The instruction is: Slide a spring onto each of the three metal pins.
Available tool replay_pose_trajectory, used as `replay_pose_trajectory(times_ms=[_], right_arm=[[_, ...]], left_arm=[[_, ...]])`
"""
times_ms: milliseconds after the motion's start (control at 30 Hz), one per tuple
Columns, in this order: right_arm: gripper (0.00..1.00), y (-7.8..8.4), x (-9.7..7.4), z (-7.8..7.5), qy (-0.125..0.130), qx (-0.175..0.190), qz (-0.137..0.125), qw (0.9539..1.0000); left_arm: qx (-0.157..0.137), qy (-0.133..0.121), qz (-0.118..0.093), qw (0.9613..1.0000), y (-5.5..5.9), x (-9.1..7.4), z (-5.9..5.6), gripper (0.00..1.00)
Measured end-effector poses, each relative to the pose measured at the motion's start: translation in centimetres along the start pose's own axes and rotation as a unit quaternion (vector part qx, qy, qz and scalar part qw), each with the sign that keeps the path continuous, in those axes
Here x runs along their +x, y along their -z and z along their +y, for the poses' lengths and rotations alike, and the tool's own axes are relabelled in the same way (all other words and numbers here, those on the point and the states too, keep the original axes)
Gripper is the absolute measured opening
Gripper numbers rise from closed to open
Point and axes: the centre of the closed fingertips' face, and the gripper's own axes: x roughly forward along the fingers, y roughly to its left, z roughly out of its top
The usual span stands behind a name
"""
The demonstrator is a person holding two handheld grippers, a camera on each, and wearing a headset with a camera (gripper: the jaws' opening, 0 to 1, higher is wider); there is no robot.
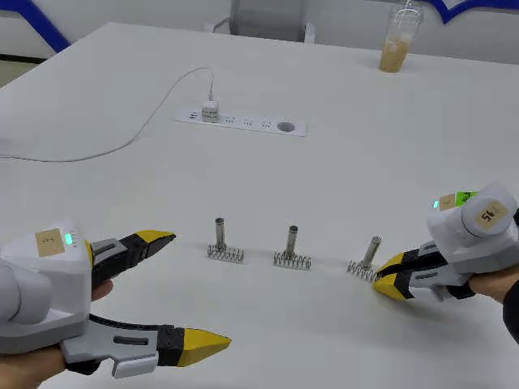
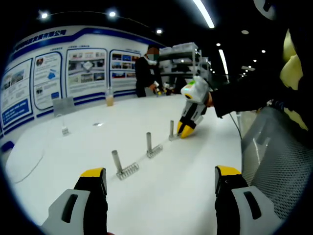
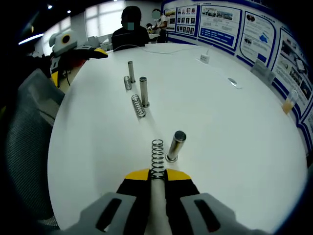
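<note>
Three metal pins stand upright in a row on the white table: left pin (image 1: 220,233), middle pin (image 1: 291,241), right pin (image 1: 372,251). A spring lies flat in front of each: left spring (image 1: 225,254), middle spring (image 1: 292,260), right spring (image 1: 362,271). My right gripper (image 1: 388,276) is low on the table, shut on the near end of the right spring (image 3: 157,155), which lies beside its pin (image 3: 176,145). My left gripper (image 1: 182,290) hovers wide open, short of the left pin (image 2: 116,160), holding nothing.
A white power strip (image 1: 241,122) with a plugged charger and cable lies behind the pins. A drink cup (image 1: 397,44) stands at the far right. A chair (image 1: 268,16) is at the far edge. A person (image 2: 146,73) stands beyond the table.
</note>
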Motion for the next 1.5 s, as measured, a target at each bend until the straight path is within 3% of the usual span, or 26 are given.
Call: replay_pose_trajectory(times_ms=[267,533,900,1200,1500], right_arm=[[0.12,-0.4,-0.5,0.8,-0.005,-0.006,0.003,1.0000],[0.11,-1.0,-1.1,2.5,-0.018,-0.018,0.007,0.9996],[0.11,-2.2,-1.2,5.1,-0.048,-0.040,0.010,0.9980],[0.11,-4.4,-1.1,7.4,-0.071,-0.067,0.004,0.9952],[0.11,-5.9,-1.3,8.8,-0.087,-0.089,-0.001,0.9922]], left_arm=[[0.001,0.010,0.001,0.9999,0.0,0.2,-0.5,0.91],[0.016,0.042,0.013,0.9989,0.2,1.4,-1.9,0.87],[0.038,0.090,0.025,0.9949,0.5,3.6,-3.1,0.76],[0.054,0.121,0.037,0.9904,0.6,5.5,-4.2,0.67],[0.061,0.145,0.042,0.9867,0.4,6.6,-5.1,0.56]])
